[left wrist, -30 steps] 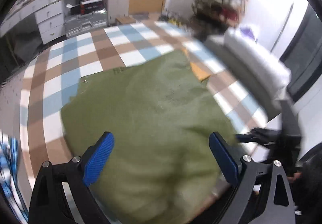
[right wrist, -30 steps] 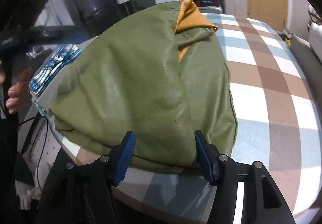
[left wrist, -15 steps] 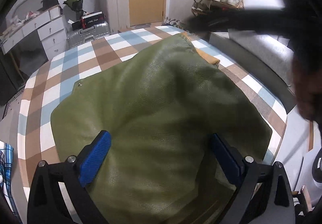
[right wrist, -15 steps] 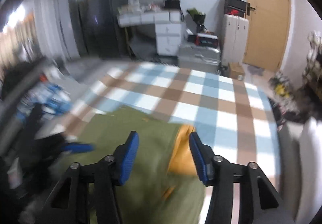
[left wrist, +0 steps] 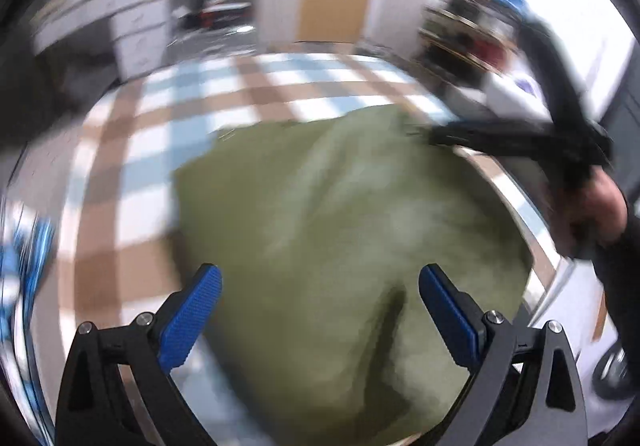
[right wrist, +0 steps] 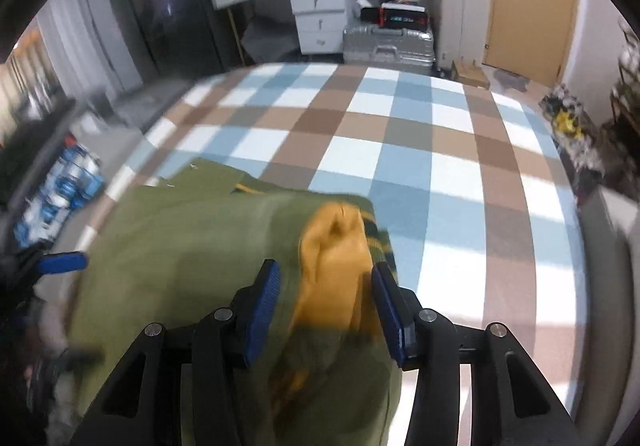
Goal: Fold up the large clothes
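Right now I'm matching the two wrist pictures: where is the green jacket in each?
Left wrist: green jacket fills the centre and bottom, running beneath the open tongs.
Right wrist: it lies lower left to bottom centre, its orange lining between the tongs.
Shared landmark: the checked cover under it.

A jacket (right wrist: 192, 246) lies on a checked cloth (right wrist: 420, 133) spread over the bed, toward its near edge, with a turned-out fold of lining (right wrist: 332, 270) at its right end. The right gripper (right wrist: 326, 304) straddles this fold; the left gripper (left wrist: 320, 310) hangs over the jacket's near part. Beyond the bed's far edge stand a desk with drawers (right wrist: 316, 1), a suitcase (right wrist: 388, 45) and a cabinet (right wrist: 460, 9); a door (right wrist: 532, 1) lies right of these.
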`<state>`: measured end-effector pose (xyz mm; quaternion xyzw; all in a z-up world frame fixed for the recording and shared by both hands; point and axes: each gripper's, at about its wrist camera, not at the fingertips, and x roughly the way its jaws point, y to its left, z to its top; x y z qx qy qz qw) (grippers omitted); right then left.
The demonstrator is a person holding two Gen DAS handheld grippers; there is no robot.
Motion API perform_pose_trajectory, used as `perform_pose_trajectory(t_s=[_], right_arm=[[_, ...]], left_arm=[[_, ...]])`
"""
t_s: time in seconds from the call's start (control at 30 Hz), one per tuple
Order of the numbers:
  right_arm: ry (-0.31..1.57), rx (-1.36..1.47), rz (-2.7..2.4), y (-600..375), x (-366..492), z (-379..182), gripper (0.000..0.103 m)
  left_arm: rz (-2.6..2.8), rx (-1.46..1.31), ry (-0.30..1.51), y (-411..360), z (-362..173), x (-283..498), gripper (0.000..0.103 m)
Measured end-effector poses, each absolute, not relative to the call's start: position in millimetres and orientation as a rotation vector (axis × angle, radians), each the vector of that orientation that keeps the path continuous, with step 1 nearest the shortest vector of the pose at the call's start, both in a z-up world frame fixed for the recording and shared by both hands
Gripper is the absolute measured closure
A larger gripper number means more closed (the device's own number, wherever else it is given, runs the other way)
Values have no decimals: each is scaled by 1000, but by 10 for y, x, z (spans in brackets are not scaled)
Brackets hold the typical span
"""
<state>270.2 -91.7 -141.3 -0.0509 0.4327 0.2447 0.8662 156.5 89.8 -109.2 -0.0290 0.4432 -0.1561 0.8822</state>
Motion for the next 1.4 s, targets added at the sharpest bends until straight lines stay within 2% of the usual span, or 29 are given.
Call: perform_pose_trajectory(t_s=[0.07, 0.17, 0.23, 0.33, 0.5, 0.6, 0.73, 0.83, 1.0, 1.07, 1.2, 1.33, 1.4], right_arm=[[892, -121, 497, -989, 2553, -1494, 57], [974, -159, 473, -977, 2459, -1881, 56], [947, -127, 475, -1027, 2420, -1885, 56], [946, -131, 453, -1047, 2367, -1674, 56], [780, -73, 550, -1085, 1903, -1271, 57], [756, -139, 607, -916, 1595, -1386, 57], [794, -289, 530, -628, 1421, -1928, 56], [820, -290, 488, -563, 1412, -1786, 56], [672, -263, 653, -334, 1031, -1398, 57], [657, -280, 693, -176, 970, -1474, 57], [756, -285, 658, -6, 1149, -1919, 56], [804, -268, 644, 24, 1208, -1748, 57], [745, -241, 662, -38, 1112, -1566, 59]], left_arm=[[-285, -158, 961, 1140, -1215, 1513, 7], [-269, -302, 1013, 1326, -1383, 1477, 7], [-258, -349, 1022, 1351, -1403, 1426, 7], [-216, -285, 991, 1256, -1307, 1334, 7], [-173, -154, 954, 1036, -1219, 1225, 7], [-130, -85, 933, 978, -1237, 1215, 7], [-104, -23, 906, 971, -1271, 1171, 7], [-101, -47, 898, 1034, -1288, 1172, 7], [-113, -84, 897, 1094, -1284, 1135, 7], [-109, -87, 889, 1140, -1282, 1097, 7], [-105, -103, 894, 1221, -1294, 1015, 7], [-72, -114, 895, 1371, -1329, 937, 7], [-75, -156, 898, 1453, -1347, 918, 7]])
